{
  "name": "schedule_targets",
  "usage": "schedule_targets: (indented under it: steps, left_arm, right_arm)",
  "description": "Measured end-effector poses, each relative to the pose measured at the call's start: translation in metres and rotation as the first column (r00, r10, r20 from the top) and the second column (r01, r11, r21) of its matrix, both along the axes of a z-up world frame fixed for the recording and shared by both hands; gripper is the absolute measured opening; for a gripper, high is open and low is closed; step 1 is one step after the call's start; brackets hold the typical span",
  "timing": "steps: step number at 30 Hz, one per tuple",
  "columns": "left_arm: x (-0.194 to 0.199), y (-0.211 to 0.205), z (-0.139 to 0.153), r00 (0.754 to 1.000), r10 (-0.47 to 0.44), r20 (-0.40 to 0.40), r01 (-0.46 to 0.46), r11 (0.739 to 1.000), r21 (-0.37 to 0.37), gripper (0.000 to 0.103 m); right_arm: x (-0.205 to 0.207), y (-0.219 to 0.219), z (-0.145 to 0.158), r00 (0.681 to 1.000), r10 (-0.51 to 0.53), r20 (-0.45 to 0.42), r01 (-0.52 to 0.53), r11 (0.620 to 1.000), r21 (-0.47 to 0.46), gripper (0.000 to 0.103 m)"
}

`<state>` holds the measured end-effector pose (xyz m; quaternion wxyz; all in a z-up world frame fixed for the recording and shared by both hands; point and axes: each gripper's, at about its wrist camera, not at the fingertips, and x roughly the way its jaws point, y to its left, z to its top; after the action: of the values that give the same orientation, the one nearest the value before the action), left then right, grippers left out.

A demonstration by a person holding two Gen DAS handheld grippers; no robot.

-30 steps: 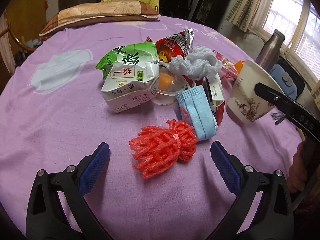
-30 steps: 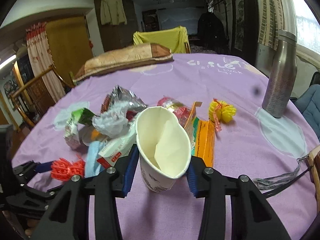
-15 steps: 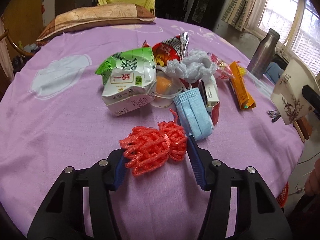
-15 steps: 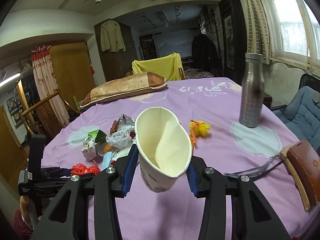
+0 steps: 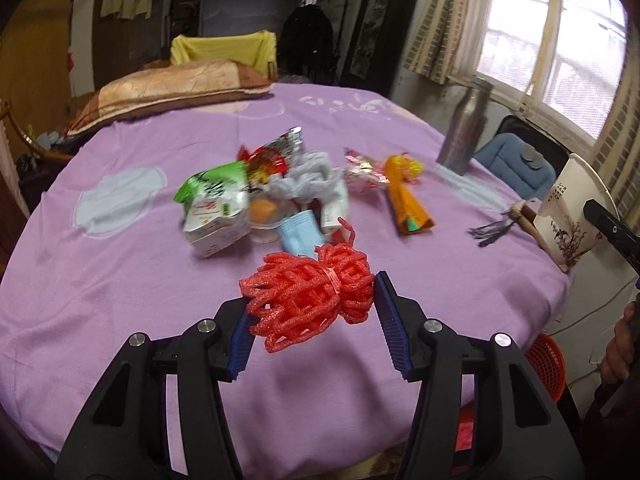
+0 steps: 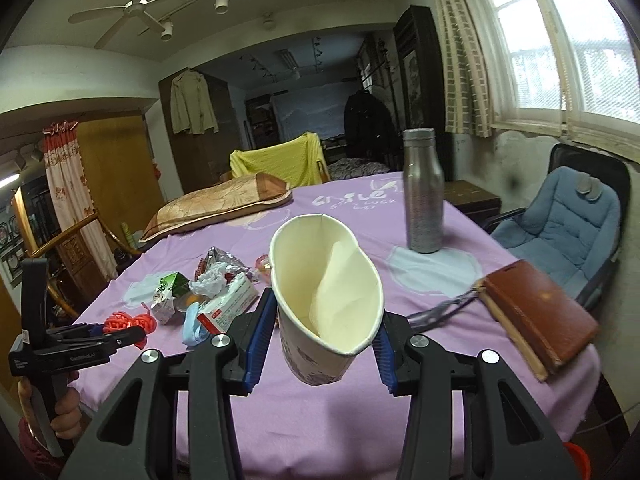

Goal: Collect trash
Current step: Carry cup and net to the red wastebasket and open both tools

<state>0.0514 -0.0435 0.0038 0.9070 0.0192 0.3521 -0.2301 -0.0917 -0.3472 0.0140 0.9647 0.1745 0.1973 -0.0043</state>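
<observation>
My left gripper (image 5: 310, 320) is shut on a red foam net (image 5: 308, 294) and holds it above the purple tablecloth (image 5: 120, 280). Behind it lies the trash pile: a green-and-white carton (image 5: 214, 208), a grey plastic bag (image 5: 308, 178), a blue face mask (image 5: 300, 234), a red snack wrapper (image 5: 272, 156) and an orange packet (image 5: 406, 204). My right gripper (image 6: 324, 328) is shut on a squashed white paper cup (image 6: 326, 300), lifted off the table near its right edge. The same cup (image 5: 572, 220) shows at the right of the left wrist view. The net (image 6: 130, 322) also shows in the right wrist view.
A steel bottle (image 6: 422, 196) stands at the far right of the table. A brown leather case (image 6: 536, 312) lies at the right edge. A pillow (image 5: 168, 88) lies at the back. A blue padded chair (image 6: 560, 220) stands beside the table, and a red basket (image 5: 546, 364) sits on the floor below.
My left gripper closed on the red net and lifted it off the cloth. My right gripper carried the cup up and away to the right, toward the table's edge.
</observation>
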Motion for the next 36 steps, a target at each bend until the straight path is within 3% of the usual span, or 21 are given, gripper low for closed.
schedule_targets:
  steps: [9,17,24,26,28,32,36]
  left_arm:
    - [-0.043,-0.073,0.015,0.977,-0.207,0.043,0.207,0.978,-0.010,0.055]
    - [-0.077,-0.158,0.010,0.909,-0.416,0.015,0.416,0.909,-0.005,0.055]
    - [-0.104,-0.229,-0.007,0.825,-0.565,-0.021,0.565,0.824,0.040,0.055]
    - [-0.112,-0.251,-0.013,0.802,-0.595,-0.042,0.597,0.800,0.059,0.055]
    - [-0.120,-0.275,-0.019,0.773,-0.631,-0.061,0.634,0.769,0.078,0.055]
    - [-0.138,-0.319,-0.032,0.716,-0.692,-0.094,0.698,0.707,0.109,0.055]
    - [-0.158,-0.359,-0.047,0.651,-0.749,-0.124,0.759,0.638,0.126,0.055]
  right_arm:
    - [-0.088,-0.051,-0.001,0.986,-0.164,0.020,0.164,0.986,-0.017,0.045]
    - [-0.149,-0.107,-0.047,0.932,-0.353,-0.085,0.351,0.936,-0.034,0.046]
    - [-0.164,-0.152,-0.147,0.825,-0.436,-0.359,0.451,0.891,-0.044,0.047]
    - [-0.161,-0.162,-0.180,0.781,-0.441,-0.442,0.470,0.881,-0.050,0.049]
    - [-0.162,-0.175,-0.212,0.744,-0.437,-0.506,0.499,0.866,-0.015,0.065]
    - [-0.183,-0.197,-0.227,0.744,-0.448,-0.496,0.556,0.827,0.087,0.067]
    - [-0.209,-0.211,-0.221,0.712,-0.534,-0.455,0.628,0.775,0.073,0.071]
